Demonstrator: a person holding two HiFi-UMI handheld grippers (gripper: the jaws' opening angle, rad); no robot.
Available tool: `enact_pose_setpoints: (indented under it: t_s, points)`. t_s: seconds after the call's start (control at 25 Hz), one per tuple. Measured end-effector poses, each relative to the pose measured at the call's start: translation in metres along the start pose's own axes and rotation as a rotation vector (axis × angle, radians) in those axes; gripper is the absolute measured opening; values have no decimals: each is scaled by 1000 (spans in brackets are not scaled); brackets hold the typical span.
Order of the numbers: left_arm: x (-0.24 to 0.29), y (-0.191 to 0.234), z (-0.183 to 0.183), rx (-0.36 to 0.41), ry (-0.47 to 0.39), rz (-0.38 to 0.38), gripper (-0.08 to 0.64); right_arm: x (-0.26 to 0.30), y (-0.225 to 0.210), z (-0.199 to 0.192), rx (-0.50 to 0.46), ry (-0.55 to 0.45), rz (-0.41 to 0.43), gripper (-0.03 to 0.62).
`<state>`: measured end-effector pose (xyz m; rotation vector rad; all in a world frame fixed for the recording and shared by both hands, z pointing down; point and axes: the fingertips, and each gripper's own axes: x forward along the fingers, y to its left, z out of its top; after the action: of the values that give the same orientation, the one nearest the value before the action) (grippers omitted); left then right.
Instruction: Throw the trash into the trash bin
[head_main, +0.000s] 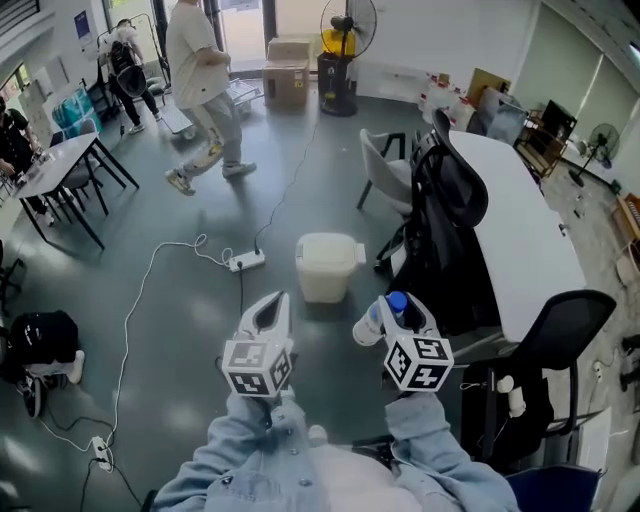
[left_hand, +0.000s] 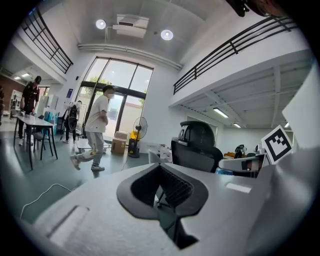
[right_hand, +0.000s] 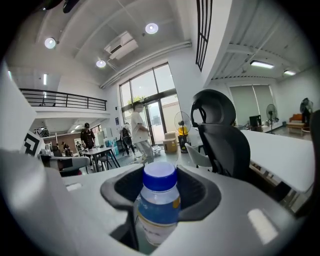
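So the right gripper (head_main: 404, 316) is being held shut on a small plastic bottle (right_hand: 159, 200). The jaws are being kept pretty wide apart by the bottle's body, which is being squeezed from both sides. The bottle has a blue cap and a blue label with a bit of yellow on it, and in the right gripper view the cap is being pointed away from the camera. It's being carried in the air above the grey floor (head_main: 170, 300), not resting on anything.

The left gripper (head_main: 270, 306) is being held just beside the right one at about the same height. Its jaws are being kept partly apart with nothing being gripped; only the room is being seen through the gap.

The cream-white trash bin (head_main: 327, 268) is being left standing on the floor ahead of both grippers, roughly between them in the head view and near the bottle, but apart from it. A white power strip (head_main: 247, 261) with its cable is lying just left of the bin. To the right, a black office chair (head_main: 455, 190) is being parked against a white bench (head_main: 530, 230). Further back, the floor is being crossed by a person (head_main: 205, 80) in light clothes.
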<state>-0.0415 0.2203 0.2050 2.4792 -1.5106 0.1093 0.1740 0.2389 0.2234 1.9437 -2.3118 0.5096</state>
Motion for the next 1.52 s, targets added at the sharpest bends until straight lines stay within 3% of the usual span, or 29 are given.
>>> enact_pose_setpoints:
  t_s: [0.4,0.92,1.2,1.32,1.52]
  points:
    - [98,51,19,8,-13,-43,0,78,-29,18,15,-19,-76,201]
    - [225,134,47,1,38,-115,0,215,-28,64,-1,7,-137,201]
    - [281,193,41,-61,72,-105,0,294,-12,86,-113,41,-135,201]
    - [299,214,30,-71,105,-83,0,315,-12,88,-106,41,-137,202]
    - [322,215,4,-66,167,-86,0,344,-39,73,-56,86,-138,202]
